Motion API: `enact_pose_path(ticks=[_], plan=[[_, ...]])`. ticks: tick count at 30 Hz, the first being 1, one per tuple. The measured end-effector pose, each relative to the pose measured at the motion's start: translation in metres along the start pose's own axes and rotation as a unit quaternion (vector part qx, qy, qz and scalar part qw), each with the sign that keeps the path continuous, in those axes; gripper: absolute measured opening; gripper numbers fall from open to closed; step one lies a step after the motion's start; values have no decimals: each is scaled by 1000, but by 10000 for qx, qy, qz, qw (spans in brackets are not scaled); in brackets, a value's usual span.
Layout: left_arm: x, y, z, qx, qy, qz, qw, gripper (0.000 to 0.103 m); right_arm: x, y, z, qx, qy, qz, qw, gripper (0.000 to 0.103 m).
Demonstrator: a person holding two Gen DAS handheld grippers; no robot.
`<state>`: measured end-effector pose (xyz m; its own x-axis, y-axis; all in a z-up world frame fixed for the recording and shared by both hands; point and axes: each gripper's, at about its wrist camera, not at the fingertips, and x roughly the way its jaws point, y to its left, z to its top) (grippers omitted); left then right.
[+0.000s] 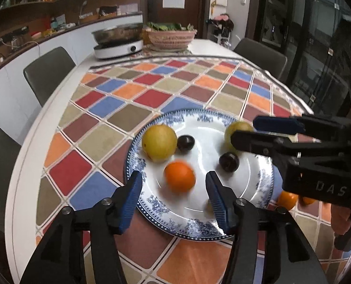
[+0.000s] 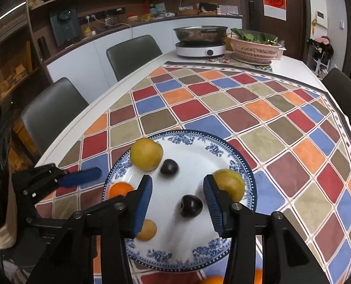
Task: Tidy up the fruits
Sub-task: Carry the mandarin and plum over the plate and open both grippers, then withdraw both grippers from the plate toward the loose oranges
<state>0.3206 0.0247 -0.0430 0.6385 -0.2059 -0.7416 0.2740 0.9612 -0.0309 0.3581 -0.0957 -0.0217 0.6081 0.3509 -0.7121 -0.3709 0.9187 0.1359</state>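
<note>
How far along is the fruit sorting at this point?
Mostly loaded: the plate already holds two yellow pears, two dark plums, an orange and a small yellowish fruit. In hand: nothing; the left gripper and right gripper are both open and empty above the plate. Left: at least two oranges still lie on the cloth beside the plate.

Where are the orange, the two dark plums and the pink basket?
orange (image 1: 179,177), left wrist view, middle of its skin
far plum (image 1: 185,143), left wrist view, top
near plum (image 2: 191,205), right wrist view, centre
pink basket (image 2: 254,49), right wrist view, side wall
</note>
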Motion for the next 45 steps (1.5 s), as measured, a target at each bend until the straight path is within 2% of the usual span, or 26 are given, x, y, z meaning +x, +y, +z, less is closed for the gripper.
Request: enact_pose_path(ticks=[3,5,9,12,21,25,29,33,45], plan=[[-18,-2,2,-21,-158,29,9999,56,-12,1,-2,45,-74,0,10000,46],[-30,-5,3,-33,-276,17,9996,60,-23,1,-4,91,-150,34,9998,46],[-55,-16,2,26,-521,18,9986,61,-44,4,-10,134,-254,52,9996,46],[-77,-23,-2,-51,-746,-76,9972,61,-60,5,-16,148,-351,12,9993,54],[-126,-43,-11,-106,-1114,-96,9937,64,-118,10,-36,107,-806,-193,9965,54],[-143,-52,-19,-148,-1208,-78,9925,68,-141,13,-45,101,-972,-244,9949,60],[-153,-57,-31,-266,-1214,74,9922,75,-156,14,-55,141,-1071,-298,9937,60],[-157,-61,-40,-350,-1228,75,9918,77,-170,11,-66,183,-1164,-486,9918,60],[-158,-91,-63,93,-1491,30,9888,77,-193,-5,-104,296,-1245,-1013,9866,60]])
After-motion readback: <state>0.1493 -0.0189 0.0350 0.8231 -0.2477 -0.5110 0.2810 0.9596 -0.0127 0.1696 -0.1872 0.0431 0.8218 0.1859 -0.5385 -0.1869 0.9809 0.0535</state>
